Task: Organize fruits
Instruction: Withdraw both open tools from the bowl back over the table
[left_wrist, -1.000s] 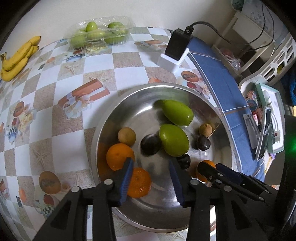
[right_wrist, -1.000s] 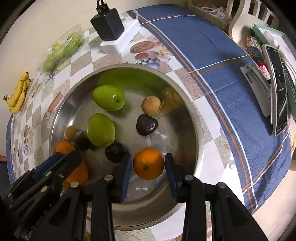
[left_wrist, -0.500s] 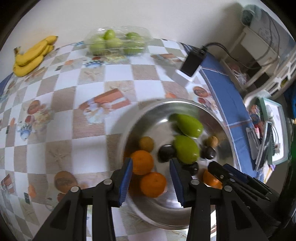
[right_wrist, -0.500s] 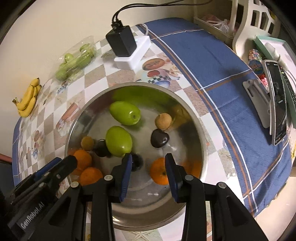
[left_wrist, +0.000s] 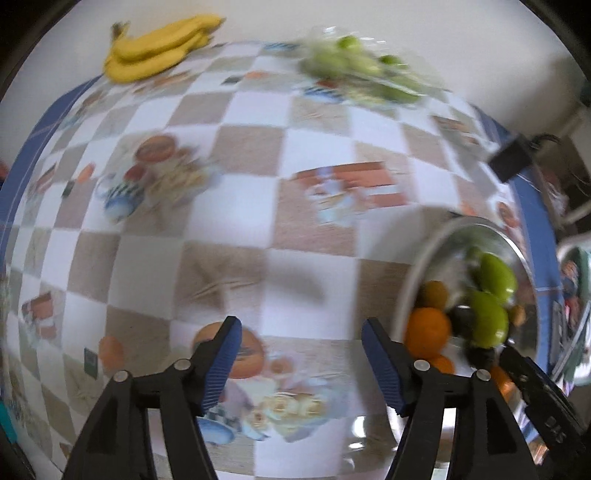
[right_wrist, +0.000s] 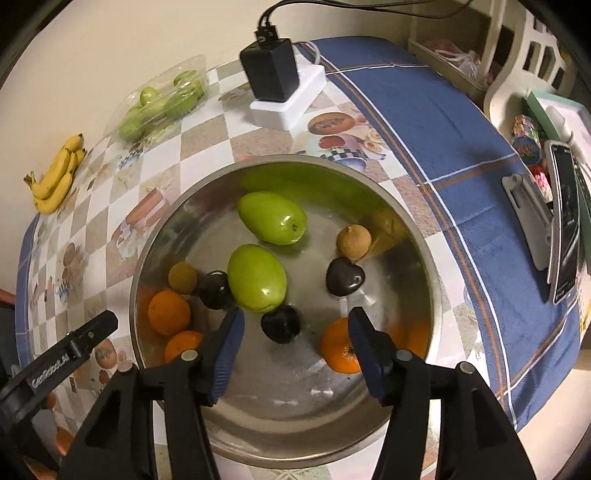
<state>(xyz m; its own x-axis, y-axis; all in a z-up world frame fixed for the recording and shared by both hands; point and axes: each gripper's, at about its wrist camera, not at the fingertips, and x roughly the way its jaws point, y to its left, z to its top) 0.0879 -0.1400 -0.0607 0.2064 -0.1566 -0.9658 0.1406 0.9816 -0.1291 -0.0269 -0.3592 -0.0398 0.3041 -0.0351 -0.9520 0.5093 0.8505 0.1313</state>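
A steel bowl (right_wrist: 424, 258) holds two green mangoes (right_wrist: 256, 278), three oranges (right_wrist: 338, 350), dark plums (right_wrist: 345, 277) and small brown fruits (right_wrist: 354, 242). My right gripper (right_wrist: 293, 325) is open and empty, raised over the bowl's near side above a dark plum (right_wrist: 280, 324). My left gripper (left_wrist: 301, 332) is open and empty over the checkered tablecloth, left of the bowl (left_wrist: 413, 266); its view is blurred. A banana bunch (left_wrist: 159, 48) and a clear pack of green fruit (left_wrist: 362, 74) lie at the far edge by the wall.
A black charger on a white power strip (right_wrist: 284, 88) sits behind the bowl. A phone on a stand (right_wrist: 561, 221) and clutter lie on the blue cloth at right. The bananas (right_wrist: 57, 173) and the fruit pack (right_wrist: 162, 99) show at far left.
My left gripper swung left, away from the bowl, and opened wider. My right gripper rose and drew back from the orange it straddled, opening wider.
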